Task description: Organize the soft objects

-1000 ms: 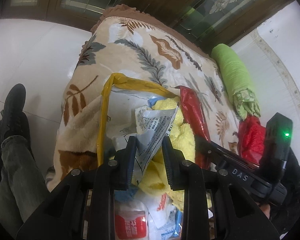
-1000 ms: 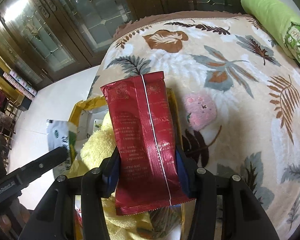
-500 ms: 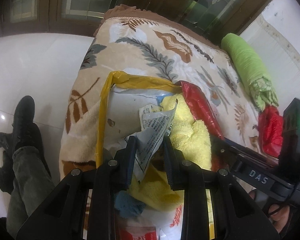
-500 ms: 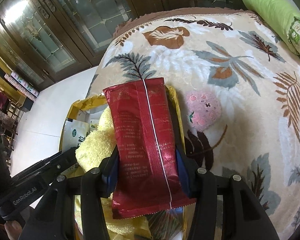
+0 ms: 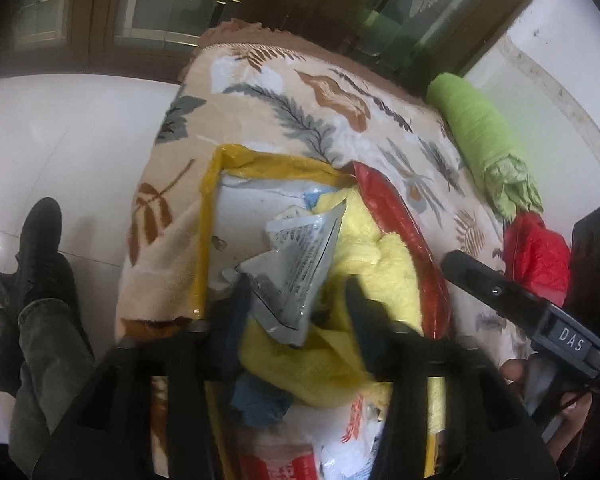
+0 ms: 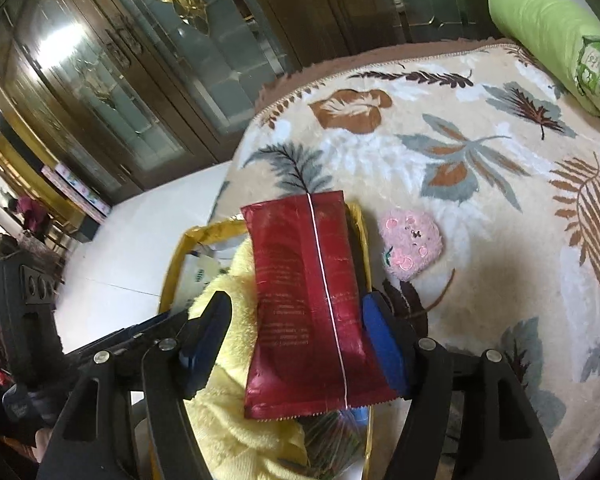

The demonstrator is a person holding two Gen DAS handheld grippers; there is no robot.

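Note:
A clear bag with a yellow rim (image 5: 208, 216) lies on the leaf-patterned blanket (image 5: 260, 92), stuffed with a yellow towel (image 5: 384, 264) and packets. My left gripper (image 5: 298, 312) hangs over it with its jaws opening. A grey printed packet (image 5: 296, 268) stands loose between them, leaning towards the left finger. My right gripper (image 6: 294, 336) is opening too. The red packet (image 6: 300, 280) lies between its pads on the yellow towel (image 6: 228, 412), clear of the left pad and just at the right one. A pink plush strawberry (image 6: 412, 244) rests on the blanket right of the bag.
A green rolled bundle (image 5: 480, 136) and a red bag (image 5: 536, 252) lie along the blanket's right side by the white wall. A person's leg and dark shoes (image 5: 40, 248) are on the white floor at the left. Glazed wooden doors (image 6: 140, 60) stand behind.
Both grippers' jaws have spread apart. The left one has let go of the grey packet, the right one of the red packet, which now rests lower on the towel.

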